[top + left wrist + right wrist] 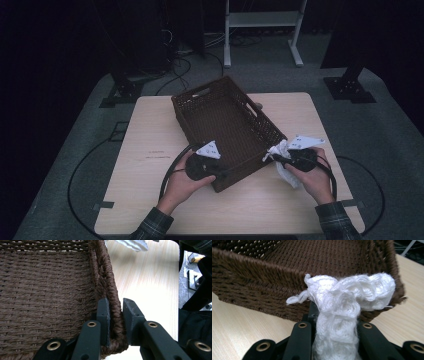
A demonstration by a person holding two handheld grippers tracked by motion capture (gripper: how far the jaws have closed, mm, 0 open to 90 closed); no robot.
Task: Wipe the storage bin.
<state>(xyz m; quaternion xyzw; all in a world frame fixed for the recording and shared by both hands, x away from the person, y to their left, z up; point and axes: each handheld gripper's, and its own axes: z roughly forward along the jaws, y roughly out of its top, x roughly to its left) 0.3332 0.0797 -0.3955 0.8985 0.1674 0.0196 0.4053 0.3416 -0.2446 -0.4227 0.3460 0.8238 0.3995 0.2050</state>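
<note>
A brown woven basket (225, 125) stands slanted on the light wooden table (145, 165), with nothing inside it. My left gripper (221, 173) is shut on the basket's near wall at its near corner. In the left gripper view the jaws (117, 307) clamp the braided rim (105, 270) from both sides. My right gripper (278, 157) holds a bunched white cloth (286, 174) just outside the basket's right wall. In the right gripper view the cloth (347, 295) bulges out between the jaws of this gripper (334, 313), in front of the basket's side (262, 287).
A person's hands and plaid sleeves come in from the near table edge. Bare tabletop lies left of the basket and along the front. Beyond the table stand a white rack (262, 20), black stand feet (348, 89) and floor cables (182, 65).
</note>
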